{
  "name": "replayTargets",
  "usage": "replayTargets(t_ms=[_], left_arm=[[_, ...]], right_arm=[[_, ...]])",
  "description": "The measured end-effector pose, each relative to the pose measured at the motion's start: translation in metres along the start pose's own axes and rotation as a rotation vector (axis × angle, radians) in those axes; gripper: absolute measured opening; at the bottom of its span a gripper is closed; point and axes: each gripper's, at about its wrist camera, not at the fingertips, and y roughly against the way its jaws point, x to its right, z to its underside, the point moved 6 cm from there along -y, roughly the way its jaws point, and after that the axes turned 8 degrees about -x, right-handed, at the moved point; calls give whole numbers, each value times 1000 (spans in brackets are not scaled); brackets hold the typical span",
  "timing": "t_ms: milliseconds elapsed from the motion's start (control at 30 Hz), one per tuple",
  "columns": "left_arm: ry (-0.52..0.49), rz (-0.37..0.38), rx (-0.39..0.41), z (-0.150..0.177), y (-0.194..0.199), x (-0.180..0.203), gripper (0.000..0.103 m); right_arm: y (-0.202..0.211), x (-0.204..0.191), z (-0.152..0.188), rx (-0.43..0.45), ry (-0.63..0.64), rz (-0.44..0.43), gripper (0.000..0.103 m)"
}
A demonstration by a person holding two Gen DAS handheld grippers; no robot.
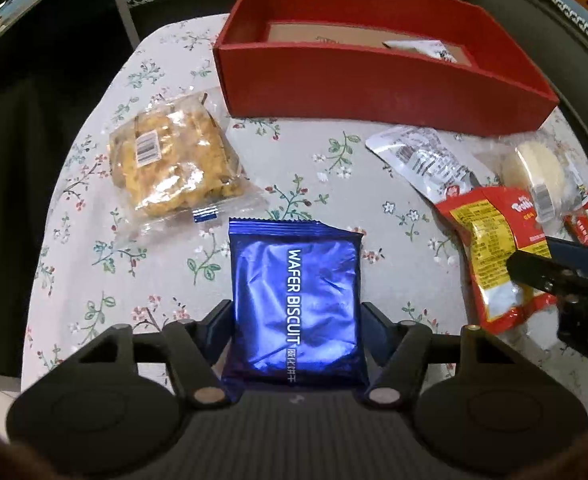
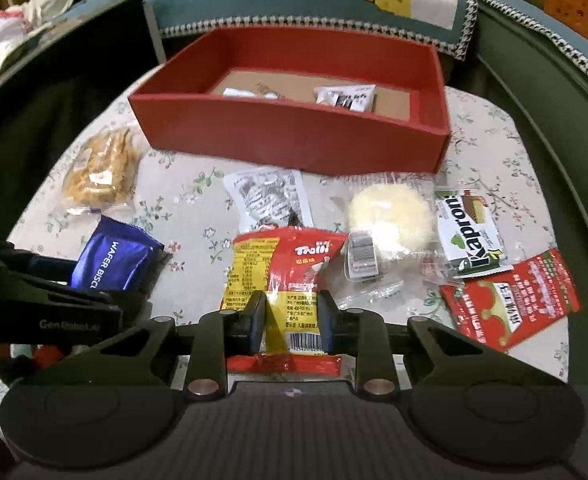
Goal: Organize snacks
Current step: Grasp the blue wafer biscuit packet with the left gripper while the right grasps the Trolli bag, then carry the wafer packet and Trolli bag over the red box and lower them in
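Observation:
My left gripper (image 1: 295, 316) has its fingers on both sides of a blue wafer biscuit packet (image 1: 295, 300) and is shut on it; the packet also shows in the right wrist view (image 2: 114, 258). My right gripper (image 2: 292, 320) is shut on a red and yellow Trolli bag (image 2: 284, 272), which also shows in the left wrist view (image 1: 489, 252). A red box (image 2: 294, 136) stands at the back of the table with a small white packet (image 2: 345, 98) inside.
On the flowered tablecloth (image 1: 294, 152) lie a clear bag of golden crackers (image 1: 174, 160), a white sachet (image 2: 268, 196), a round pale cake in clear wrap (image 2: 389, 212), a Kapron bar (image 2: 469, 232) and a red flat packet (image 2: 509, 300).

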Motion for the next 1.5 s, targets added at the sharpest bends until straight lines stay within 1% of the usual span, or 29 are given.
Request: replayTargets(t_ms=[133, 167, 267, 300, 333, 400, 433, 500, 567, 600, 633, 733, 833, 933, 1167, 1367, 1500], left_arm=[[-12, -2, 9, -1, 3, 1, 69], [-15, -1, 7, -1, 3, 1, 69], [-25, -5, -3, 1, 0, 3, 69], [-27, -8, -7, 1, -2, 2, 70], [-27, -11, -11, 2, -3, 2, 70], [-26, -14, -14, 2, -5, 1, 70], [-26, -20, -12, 1, -6, 0, 70], [-33, -36, -6, 1, -6, 0, 70], [-45, -50, -1, 1, -6, 2, 70], [-52, -54, 2, 2, -6, 2, 70], [-59, -57, 6, 2, -6, 3, 70], [-89, -85, 45, 1, 2, 6, 70], [-122, -123, 103, -3, 13, 11, 70], [-144, -135, 142, -5, 22, 17, 70], [-170, -159, 202, -14, 34, 26, 70], [-178, -189, 260, -26, 45, 31, 70], [-175, -195, 281, -35, 49, 33, 70]], right_arm=[[7, 1, 0, 19, -13, 3, 34], [6, 0, 2, 13, -5, 13, 34], [-8, -2, 8, -41, 7, 35, 38], [-12, 0, 8, -49, -2, 37, 51], [-12, 1, 8, -47, -14, 35, 71], [-10, 0, 2, -20, -25, 42, 85], [-8, -2, -2, 4, -22, 44, 85], [-10, -10, -6, 18, 7, 50, 84], [-22, -15, -3, -10, 42, 97, 75], [-29, -15, -1, -34, 52, 107, 66], [-34, -13, 2, -59, 47, 105, 60], [-32, -8, 5, -65, 36, 99, 56], [-19, -5, 4, -31, 22, 90, 55], [-1, -8, 1, 21, 28, 84, 55], [28, -4, -13, 124, 8, 66, 55], [38, 4, -23, 175, -19, 62, 55], [43, 6, -30, 203, -27, 59, 55]])
